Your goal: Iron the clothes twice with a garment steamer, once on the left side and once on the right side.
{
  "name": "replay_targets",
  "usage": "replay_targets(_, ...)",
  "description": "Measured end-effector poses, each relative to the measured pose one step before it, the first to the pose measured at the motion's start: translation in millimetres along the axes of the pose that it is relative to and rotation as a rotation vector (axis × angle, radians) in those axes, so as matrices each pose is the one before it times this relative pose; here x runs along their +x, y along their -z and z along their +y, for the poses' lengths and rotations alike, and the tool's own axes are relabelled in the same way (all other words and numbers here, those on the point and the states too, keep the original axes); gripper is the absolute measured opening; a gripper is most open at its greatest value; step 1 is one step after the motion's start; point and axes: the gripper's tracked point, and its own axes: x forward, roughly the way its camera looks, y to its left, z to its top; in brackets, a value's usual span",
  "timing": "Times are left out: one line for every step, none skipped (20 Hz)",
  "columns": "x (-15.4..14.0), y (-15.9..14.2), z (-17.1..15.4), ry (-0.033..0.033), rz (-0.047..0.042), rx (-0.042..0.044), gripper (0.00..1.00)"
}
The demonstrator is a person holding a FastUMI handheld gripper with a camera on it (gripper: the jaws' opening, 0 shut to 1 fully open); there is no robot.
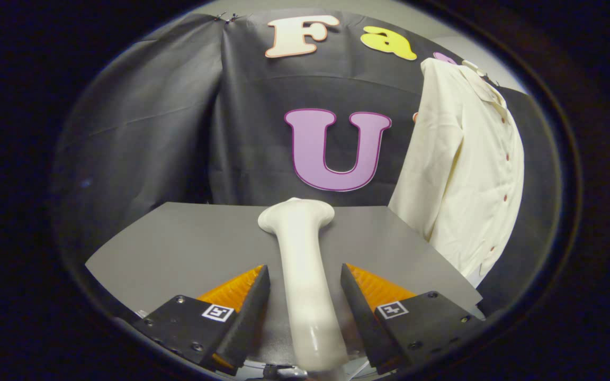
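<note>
A: What occupies the largest area of the view?

B: The black cloth wall [178,132], spanning the upper and middle frame. Below it, a grey table [188,243] fills the lower centre.

A: And the garment?

B: A cream shirt [464,174] with a row of dark buttons hangs at the right of the frame, against the wall, its hem dropping past the table's right edge.

A: Where is the garment steamer?

B: The white garment steamer [305,264] runs up the lower centre of the frame, handle nearest the camera, its flared head [297,214] pointing toward the wall, well apart from the shirt.

A: State of the gripper?

B: The gripper [305,280] sits at the bottom centre, fingers apart, one on each side of the steamer handle. A narrow gap shows between each finger [254,301] and the handle; whether either presses on it lower down cannot be told. A square marker tag [217,312] sits on each finger block.
</note>
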Motion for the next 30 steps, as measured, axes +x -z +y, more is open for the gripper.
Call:
replay_targets(3.98,1.74,4.58,-0.01289,0.01318,0.00400,0.83)
replay_targets(1.74,3.55,3.67,-0.01329,0.01189,-0.00494,0.81)
replay_targets(1.31,-3.32,0.30,0.00279,-0.01346,0.00108,0.79)
replay_targets(0.46,1.57,-1.57,0.00018,0.00575,0.00076,0.77)
replay_targets(-0.22,-0.94,-1.86,-0.00297,0.00051,-0.00267,0.75)
replay_targets(0.51,0.14,-0.61,-0.00254,-0.01051,0.00224,0.71)
replay_targets(-2.71,0.59,0.48,-0.01919,-0.00425,0.01025,0.66)
replay_targets(2.47,0.39,0.08,-0.01097,-0.00934,0.01209,0.60)
replay_targets(-0.13,-2.00,-2.35,0.00399,-0.01371,0.00942,0.54)
replay_targets(-0.53,-0.39,-0.90,0.00986,-0.01450,0.00229,0.52)
replay_targets(0.21,-1.42,-1.95,0.01174,-0.01055,-0.00099,0.51)
replay_targets(0.83,2.26,-2.28,0.00309,0.00408,-0.00386,0.49)
replay_targets(-0.70,-1.08,-2.43,-0.00169,-0.00570,0.01252,0.47)
replay_targets(-1.08,-2.51,-1.54,-0.00811,-0.01831,0.03276,0.44)
replay_targets(-1.39,-1.15,1.34,-0.02114,-0.00449,0.03973,0.42)
replay_targets(-2.62,-1.23,2.79,-0.02644,-0.00622,0.03495,0.39)
replay_targets(-3.95,-4.46,4.14,-0.02753,-0.01984,0.01328,0.39)
replay_targets(-3.29,-5.37,2.44,-0.01669,-0.01905,-0.01087,0.37)
replay_targets(-5.26,-4.73,1.60,-0.00457,-0.01151,-0.04078,0.37)
replay_targets(-8.44,-10.94,-0.74,0.00166,-0.04062,-0.05214,0.37)
replay_targets(-8.57,-13.11,0.37,-0.01026,-0.04309,-0.02724,0.36)
replay_targets(-10.07,-13.26,1.26,-0.02035,-0.04787,-0.00052,0.36)
replay_targets(-9.55,-10.99,1.41,-0.01592,-0.02843,0.01214,0.36)
replay_targets(-11.02,-8.61,-0.93,-0.01313,-0.01315,0.00944,0.36)
replay_targets(-10.30,-8.57,-1.28,-0.00756,-0.01764,0.01065,0.35)
replay_targets(-9.48,-8.44,-2.52,-0.00434,-0.01169,-0.00022,0.35)
replay_targets(-10.52,-8.86,-5.51,0.00323,-0.01432,-0.00359,0.35)
replay_targets(-8.35,-10.91,-7.49,0.00464,-0.01971,-0.00552,0.35)
replay_targets(-7.49,-10.77,-7.65,0.00531,-0.01849,-0.00145,0.35)
replay_targets(-7.18,-11.61,-8.41,0.00389,-0.01923,0.00120,0.35)
